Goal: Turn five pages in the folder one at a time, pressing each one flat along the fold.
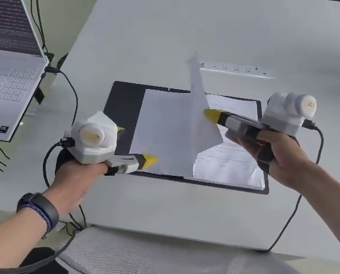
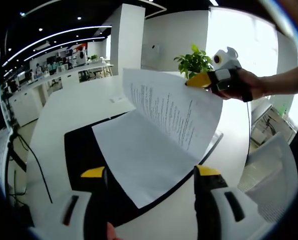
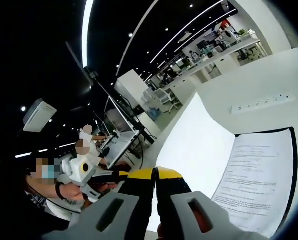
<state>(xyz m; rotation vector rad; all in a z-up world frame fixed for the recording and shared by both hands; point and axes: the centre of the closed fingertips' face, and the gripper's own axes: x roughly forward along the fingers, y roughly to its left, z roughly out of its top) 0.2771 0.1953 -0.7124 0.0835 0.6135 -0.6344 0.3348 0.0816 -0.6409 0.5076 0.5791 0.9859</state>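
While one page (image 1: 201,114) is held upright over the fold, the folder (image 1: 121,103) is seen lying open on the white table (image 1: 158,34). The right gripper (image 1: 211,115) is found above the folder's right half, its jaws closed on the page's outer edge. In the right gripper view no gap is seen between them. The left gripper (image 1: 147,161) is held just off the folder's near edge, by its left half, jaws apart and gripping nothing. A power strip (image 1: 235,69) is noted beyond the folder's far edge, and a laptop (image 1: 10,68) well to the folder's left.

The step in hand is judged to be a page turn at mid-swing; which of the five cannot be told. The next move calls for the page to be carried across, laid onto the folder's left half and released, after which a press along the fold is required. The left gripper appears well placed for that press. Care is advised against creasing the sheet.
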